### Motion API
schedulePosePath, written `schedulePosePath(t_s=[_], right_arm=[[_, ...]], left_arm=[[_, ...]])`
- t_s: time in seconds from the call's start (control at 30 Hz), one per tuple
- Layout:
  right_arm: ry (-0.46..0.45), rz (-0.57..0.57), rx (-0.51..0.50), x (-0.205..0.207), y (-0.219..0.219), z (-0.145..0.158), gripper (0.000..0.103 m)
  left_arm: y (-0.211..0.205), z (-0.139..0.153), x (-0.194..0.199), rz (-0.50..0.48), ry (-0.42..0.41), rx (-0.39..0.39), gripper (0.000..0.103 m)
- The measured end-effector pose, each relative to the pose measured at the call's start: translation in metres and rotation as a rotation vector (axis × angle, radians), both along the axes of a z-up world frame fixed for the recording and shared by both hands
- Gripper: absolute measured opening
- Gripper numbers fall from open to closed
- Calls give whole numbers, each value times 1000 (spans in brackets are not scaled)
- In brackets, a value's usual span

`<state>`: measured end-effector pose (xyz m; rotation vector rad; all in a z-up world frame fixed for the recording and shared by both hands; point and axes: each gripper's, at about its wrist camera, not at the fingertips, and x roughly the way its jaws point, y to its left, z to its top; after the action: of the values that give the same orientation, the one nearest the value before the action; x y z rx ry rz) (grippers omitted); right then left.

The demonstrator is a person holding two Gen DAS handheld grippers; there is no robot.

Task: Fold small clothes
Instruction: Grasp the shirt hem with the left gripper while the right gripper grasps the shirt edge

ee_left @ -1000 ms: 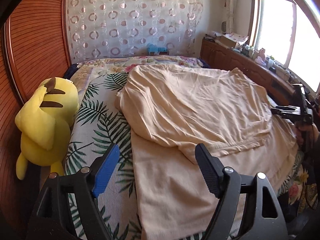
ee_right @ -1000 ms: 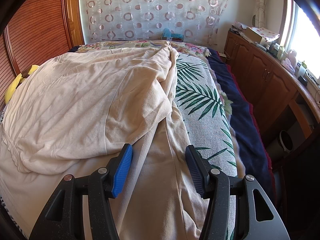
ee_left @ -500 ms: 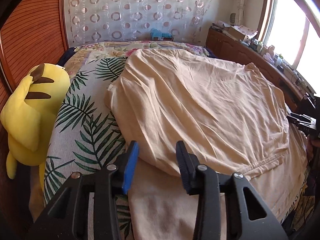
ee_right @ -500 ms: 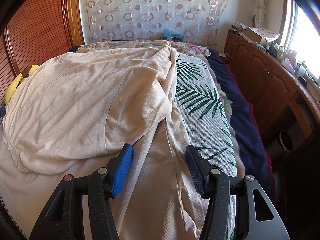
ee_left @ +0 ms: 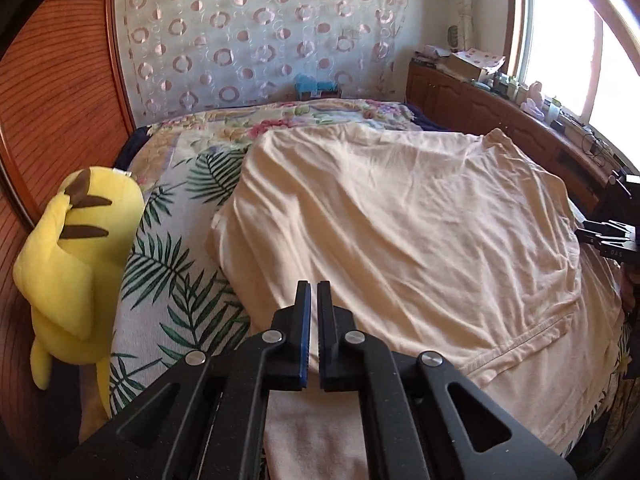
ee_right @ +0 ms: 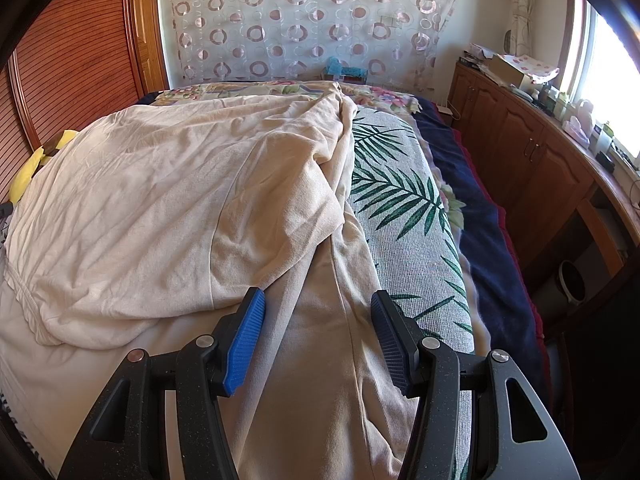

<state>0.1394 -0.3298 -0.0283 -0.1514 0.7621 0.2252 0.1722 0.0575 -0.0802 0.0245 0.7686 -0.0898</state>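
A cream garment point(ee_left: 400, 232) lies spread over the leaf-print bed cover point(ee_left: 176, 264), filling most of the bed from the near edge toward the far end. One fold looks done: an upper layer has been laid back over the lower one, its hemmed edge running across the near right of the left wrist view, with a single layer showing nearer still. What remains, by my reading, is the narrowing of the sides and at least one more fold along the length, so the task seems early to middling.

The garment's long axis runs near to far along the bed, one end toward the far patterned curtain point(ee_right: 304, 24) (which end is collar or waist I cannot tell). In the right wrist view a long strip of the cloth trails toward the camera between the fingers.

The left gripper point(ee_left: 314, 300) has its fingers together at the near left edge of the folded layer; they have just been closing, and cloth appears to be nipped between them, though the pinch itself is hidden. The right gripper point(ee_right: 318, 332) has its fingers apart, straddling the near strip of cloth without pressing on it. A yellow plush toy point(ee_left: 76, 264) leans at the bed's left side, well apart from the garment.
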Motion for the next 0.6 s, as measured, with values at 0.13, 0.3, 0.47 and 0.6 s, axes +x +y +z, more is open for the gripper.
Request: schedulePosePath(t_s=[0.13,0.3,0.47,0.6], right_arm=[[0,0,0,0,0,0,57],[-4,1,10,3,0,1,57],[-9,32,122,-4,-6,8,46],[36,70,157,0,2,6,46]], left_arm=[[-3,2,4,7,1,19,4],[5,-3,8,34,33,-7,4],[11,-10,7,53,52,3,4],[13,-15,8,58,69,-10,5]])
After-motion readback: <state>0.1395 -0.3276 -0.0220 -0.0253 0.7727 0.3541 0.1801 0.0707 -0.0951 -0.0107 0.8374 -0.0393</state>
